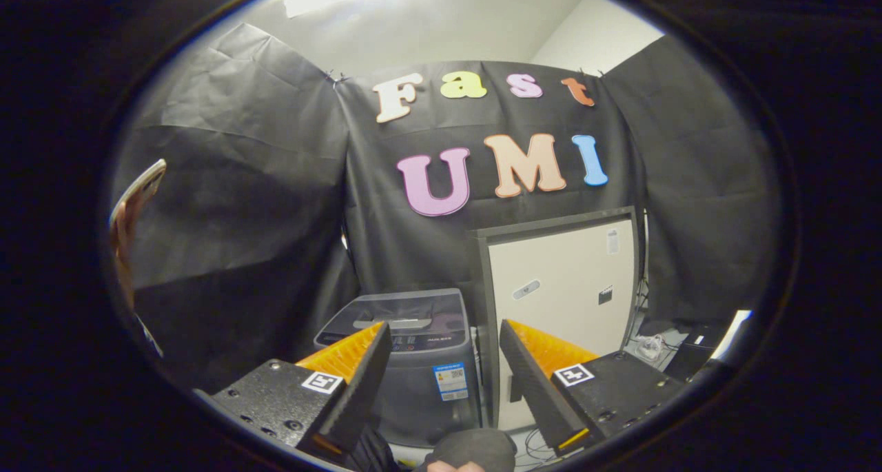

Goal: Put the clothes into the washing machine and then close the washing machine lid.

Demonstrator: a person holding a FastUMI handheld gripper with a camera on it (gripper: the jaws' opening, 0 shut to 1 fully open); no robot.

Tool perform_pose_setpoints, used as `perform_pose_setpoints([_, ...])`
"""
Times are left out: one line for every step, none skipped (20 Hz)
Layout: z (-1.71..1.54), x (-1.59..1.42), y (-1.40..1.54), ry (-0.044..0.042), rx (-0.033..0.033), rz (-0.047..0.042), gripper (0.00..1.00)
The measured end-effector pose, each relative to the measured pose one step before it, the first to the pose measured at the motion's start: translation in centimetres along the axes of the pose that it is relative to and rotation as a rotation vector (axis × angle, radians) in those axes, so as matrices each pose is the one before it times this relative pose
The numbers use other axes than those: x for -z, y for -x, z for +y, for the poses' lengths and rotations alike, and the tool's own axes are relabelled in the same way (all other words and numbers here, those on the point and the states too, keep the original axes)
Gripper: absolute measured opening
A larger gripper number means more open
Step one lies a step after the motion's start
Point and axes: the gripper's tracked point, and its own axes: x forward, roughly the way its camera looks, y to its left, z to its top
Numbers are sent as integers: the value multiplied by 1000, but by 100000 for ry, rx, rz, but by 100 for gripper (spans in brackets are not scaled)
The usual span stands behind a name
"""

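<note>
You are holding the gripper (444, 372) jaws released and empty, risking reaching the washing machine (406, 362) at twelve o'clock without clothes.

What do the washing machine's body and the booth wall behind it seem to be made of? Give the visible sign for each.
Washing machine: probably smooth grey plastic, with soft sheen and rounded corners. Booth wall: matte black cloth, creased and hanging in folds. The gripper fingers are open, holding nothing.

One washing machine (406, 362), one cabinet (561, 286)
</note>
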Motion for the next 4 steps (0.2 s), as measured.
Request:
perform_pose_setpoints([-278,203,105,221,382,182,96])
perform_pose_setpoints([-235,270,209,-333,564,327,96])
perform_pose_setpoints([-16,235,-50,-449,72,-163,96])
perform_pose_setpoints([-11,140,-12,-201,-60,267,96])
